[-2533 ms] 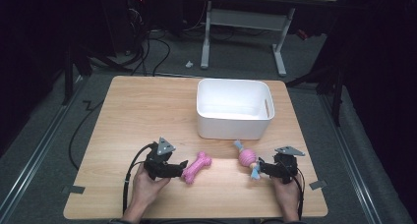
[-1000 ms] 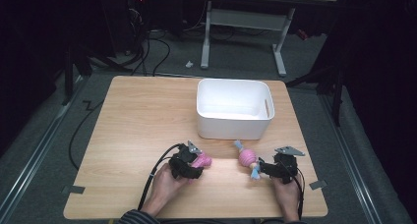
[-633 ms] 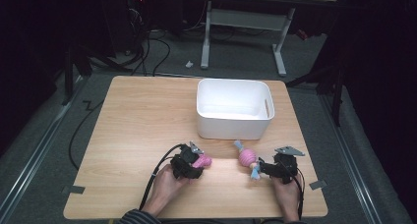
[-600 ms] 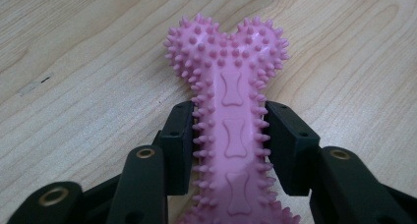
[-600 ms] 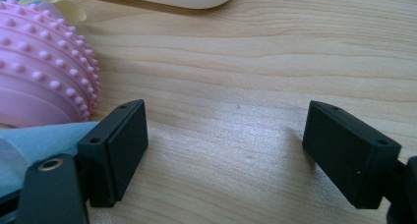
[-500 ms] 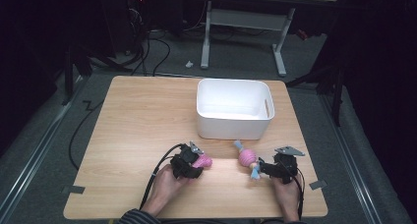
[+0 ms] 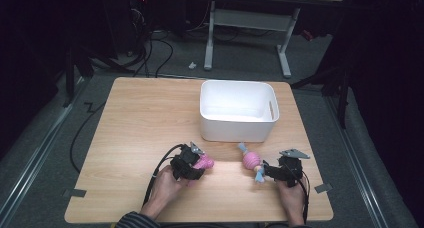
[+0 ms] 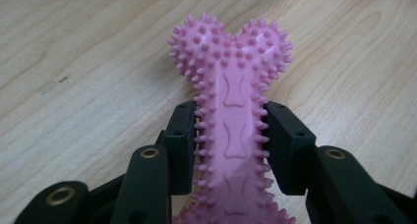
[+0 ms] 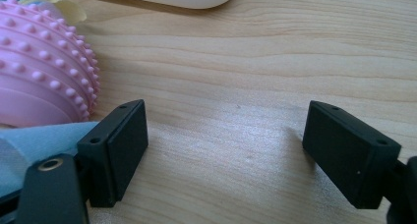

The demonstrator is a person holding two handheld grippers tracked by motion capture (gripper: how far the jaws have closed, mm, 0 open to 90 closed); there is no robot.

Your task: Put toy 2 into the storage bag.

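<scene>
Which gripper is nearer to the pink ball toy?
Right. The right gripper stands open just beside the ball toy, not around it. The left gripper is farther away, shut on the pink bone.

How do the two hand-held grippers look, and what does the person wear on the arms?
Both the left gripper and the right gripper are black, with two blocky rectangular jaws and brass-coloured rivets at the joints. Each carries a grey three-cornered plate on top and trails a black cable. A dark striped sleeve covers the left forearm.
</scene>
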